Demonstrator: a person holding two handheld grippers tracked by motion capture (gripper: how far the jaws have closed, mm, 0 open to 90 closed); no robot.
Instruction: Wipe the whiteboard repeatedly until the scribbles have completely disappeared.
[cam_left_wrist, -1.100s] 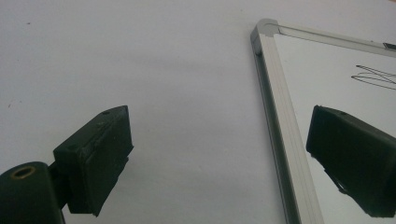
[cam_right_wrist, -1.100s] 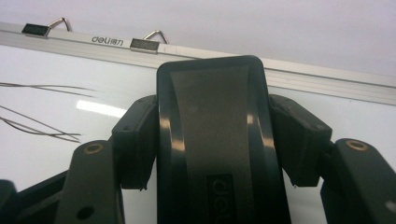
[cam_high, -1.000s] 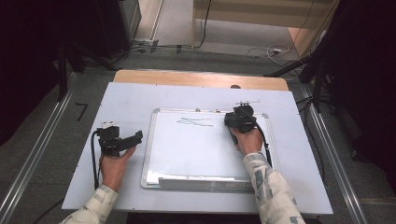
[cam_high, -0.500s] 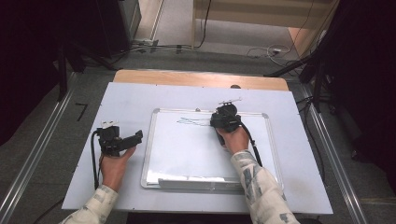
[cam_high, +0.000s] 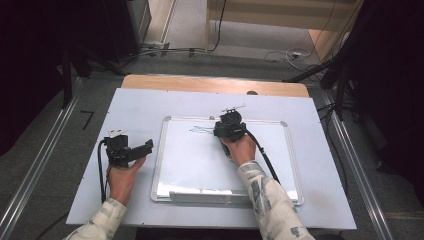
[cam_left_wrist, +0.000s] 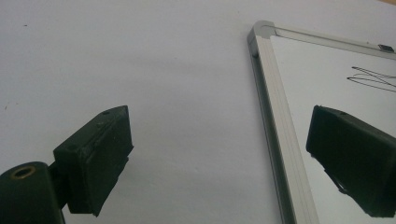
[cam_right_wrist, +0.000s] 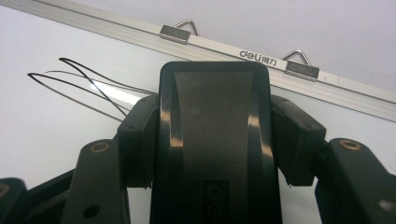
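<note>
From the high view, the whiteboard (cam_high: 200, 165) lay flat on the pale table (cam_high: 325, 190), with a few thin black pen lines (cam_high: 201, 131) near its upper edge. The right gripper (cam_high: 228, 126) sat over the board just beside those lines, carrying a black eraser (cam_high: 231, 128) between its jaws. The left gripper (cam_high: 131, 151) rested on the table just off the board's left frame, apart from it, holding nothing.

In the left gripper view, the two black jaws stood wide apart with only bare table and the board's aluminium corner (cam_left_wrist: 261, 32) between them; part of the scribble (cam_left_wrist: 373, 78) showed at the right.

In the right gripper view, the jaws were clamped on the sides of the whiteboard eraser (cam_right_wrist: 215, 135), which lay against the white surface. The looping lines (cam_right_wrist: 79, 84) sat just to its left, unwiped, below the frame with its hanger clips (cam_right_wrist: 180, 29).

Judging by this, the erasing was near its end: most of the board looked clean, and only that small cluster of strokes remained.
</note>
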